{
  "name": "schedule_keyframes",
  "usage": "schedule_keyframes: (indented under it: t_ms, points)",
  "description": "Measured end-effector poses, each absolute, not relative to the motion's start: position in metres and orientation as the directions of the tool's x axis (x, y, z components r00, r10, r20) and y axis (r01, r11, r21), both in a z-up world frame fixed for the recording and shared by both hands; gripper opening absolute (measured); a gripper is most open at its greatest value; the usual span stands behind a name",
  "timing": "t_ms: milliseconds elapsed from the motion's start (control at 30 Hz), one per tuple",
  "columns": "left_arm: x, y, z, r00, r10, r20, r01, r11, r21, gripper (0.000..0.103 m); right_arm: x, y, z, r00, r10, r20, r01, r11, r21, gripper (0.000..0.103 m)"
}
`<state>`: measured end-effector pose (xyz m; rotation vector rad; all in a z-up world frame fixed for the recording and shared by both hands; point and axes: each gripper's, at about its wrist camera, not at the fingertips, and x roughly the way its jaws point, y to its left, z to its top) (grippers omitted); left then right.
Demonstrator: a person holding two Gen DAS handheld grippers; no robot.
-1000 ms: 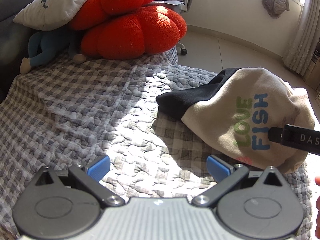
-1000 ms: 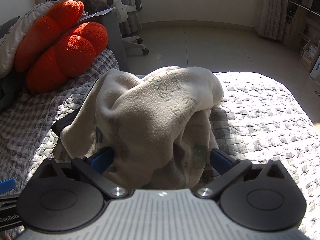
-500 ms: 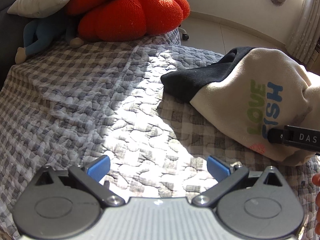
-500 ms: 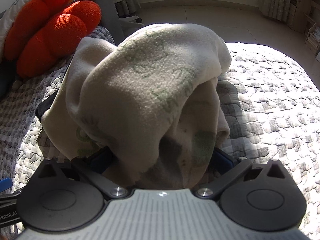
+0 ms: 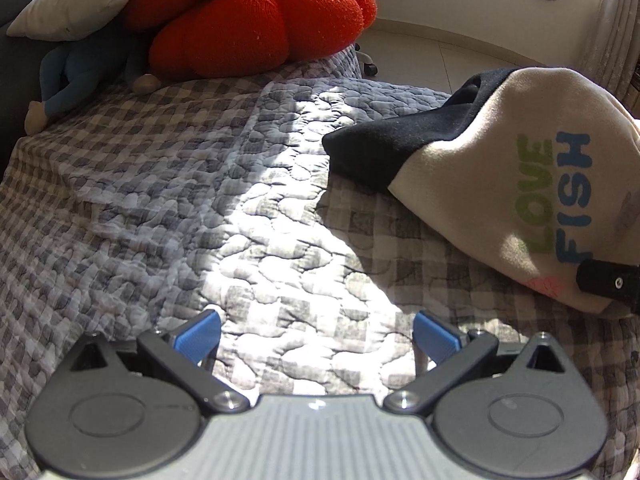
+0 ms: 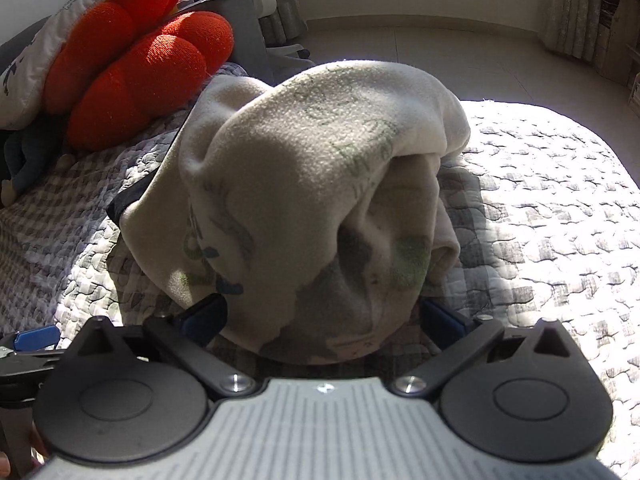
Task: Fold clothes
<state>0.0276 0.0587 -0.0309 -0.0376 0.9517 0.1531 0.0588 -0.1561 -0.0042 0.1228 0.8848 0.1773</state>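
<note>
Risk: beige sweatshirt (image 6: 312,184) sits bunched on the quilted bed (image 5: 200,208), draped over the spread, unclenched right gripper (image 6: 322,320), so closing may pinch several layers; left gripper (image 5: 316,334), jaws released, hovers beside it empty.

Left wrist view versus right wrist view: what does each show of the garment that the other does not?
Only the left wrist view shows the cream garment's printed side reading LOVE FISH, and its black part lying on the quilt. Only the right wrist view shows the garment bunched into a mound between the right claw's open fingers, print faint. Both show the garment, quilt and orange cushion; the left claw is open, empty.
</note>
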Motion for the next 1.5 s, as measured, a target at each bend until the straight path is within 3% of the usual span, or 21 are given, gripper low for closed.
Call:
schedule_keyframes:
  t_ms: [133, 267, 433, 600, 767, 967, 1500]
  points:
    - [0.027, 0.059, -0.032, 0.575, 0.114, -0.81, -0.155, 0.987, 0.028, 0.103, 0.048, -0.157, 0.014, 0.711, 0.208, -0.671, -0.125, 0.977, 0.17, 0.103]
    - [0.029, 0.061, -0.032, 0.565, 0.106, -0.818, -0.159, 0.987, 0.017, 0.103, 0.053, -0.162, 0.018, 0.729, 0.24, -0.641, -0.114, 0.966, 0.232, 0.103]
    - [0.031, 0.064, -0.03, 0.562, 0.103, -0.821, -0.156, 0.988, 0.017, 0.103, 0.055, -0.169, 0.017, 0.733, 0.251, -0.632, -0.085, 0.956, 0.281, 0.093]
    - [0.032, 0.064, -0.03, 0.568, 0.092, -0.818, -0.144, 0.99, 0.012, 0.103, 0.052, -0.171, 0.016, 0.727, 0.243, -0.643, -0.078, 0.959, 0.274, 0.075]
    - [0.031, 0.067, -0.028, 0.572, 0.074, -0.817, -0.151, 0.988, -0.016, 0.103, 0.048, -0.172, 0.016, 0.717, 0.243, -0.653, -0.085, 0.961, 0.263, 0.047]
    - [0.03, 0.072, -0.023, 0.581, 0.031, -0.813, -0.152, 0.986, -0.071, 0.103, 0.041, -0.177, 0.019, 0.707, 0.288, -0.646, -0.11, 0.947, 0.302, 0.029]
    - [0.024, 0.076, -0.01, 0.624, -0.037, -0.78, -0.14, 0.977, -0.158, 0.102, 0.021, -0.167, 0.031, 0.6, 0.493, -0.63, -0.231, 0.861, 0.453, 0.024]
